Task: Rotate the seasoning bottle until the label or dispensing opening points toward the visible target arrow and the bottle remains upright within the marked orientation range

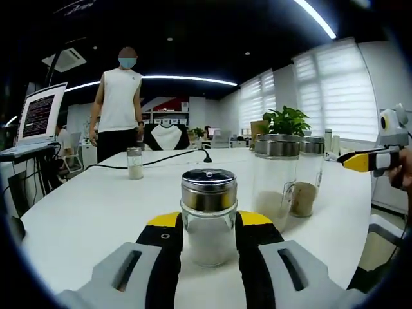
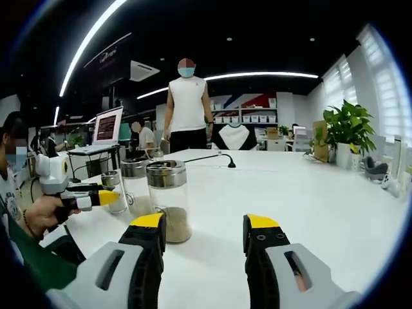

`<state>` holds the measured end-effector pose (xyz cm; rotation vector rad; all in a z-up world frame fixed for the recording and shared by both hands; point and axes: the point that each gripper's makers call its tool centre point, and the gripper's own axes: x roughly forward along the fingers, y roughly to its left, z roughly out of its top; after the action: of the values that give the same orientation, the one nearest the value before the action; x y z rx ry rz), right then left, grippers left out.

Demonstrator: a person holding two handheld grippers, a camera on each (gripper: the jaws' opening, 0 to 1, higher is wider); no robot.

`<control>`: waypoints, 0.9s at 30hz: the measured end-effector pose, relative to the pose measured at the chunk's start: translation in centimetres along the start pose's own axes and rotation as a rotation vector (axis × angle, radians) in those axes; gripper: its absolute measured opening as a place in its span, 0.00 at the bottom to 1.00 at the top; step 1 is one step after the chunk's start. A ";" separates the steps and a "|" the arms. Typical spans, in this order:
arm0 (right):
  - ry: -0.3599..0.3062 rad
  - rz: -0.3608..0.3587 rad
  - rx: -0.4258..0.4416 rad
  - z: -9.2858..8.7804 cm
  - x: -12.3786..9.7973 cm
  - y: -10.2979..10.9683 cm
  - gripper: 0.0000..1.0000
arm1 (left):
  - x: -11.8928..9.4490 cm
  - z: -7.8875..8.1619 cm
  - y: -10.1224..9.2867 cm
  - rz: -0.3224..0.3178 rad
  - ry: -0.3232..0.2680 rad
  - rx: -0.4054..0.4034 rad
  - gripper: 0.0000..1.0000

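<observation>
From my right gripper the jaws are spread wide with nothing between them, just bare white table. A glass jar with a metal lid and some brownish stuff at the bottom stands upright just past my left jaw tip, with another jar right behind it. Off to the left the other gripper is at a small seasoning bottle, can't tell if it's touching, and a person in a white sleeveless top stands at the far end.

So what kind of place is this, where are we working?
Most likely an open-plan office. A long white table holds the seasoning jars, a laptop sits on a raised stand at the side, and shelves line the back wall, with blinds over the big windows.
</observation>
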<state>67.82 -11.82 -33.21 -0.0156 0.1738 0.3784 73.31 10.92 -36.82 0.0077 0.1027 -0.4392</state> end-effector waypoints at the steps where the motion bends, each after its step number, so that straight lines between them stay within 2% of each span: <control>1: 0.001 0.002 0.000 0.0 0.0 0.0 0.48 | 0.0 0.0 0.0 -0.001 0.000 0.001 0.33; 12: 0.001 0.003 -0.002 0.0 0.0 0.1 0.48 | -0.2 0.0 0.0 -0.015 -0.003 0.003 0.33; 27: 0.007 0.007 -0.001 -0.3 0.0 0.2 0.48 | -0.2 0.0 0.0 -0.077 0.004 0.015 0.33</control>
<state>67.69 -11.62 -33.50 -0.0172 0.1803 0.3853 73.10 11.01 -36.80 0.0193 0.1044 -0.5170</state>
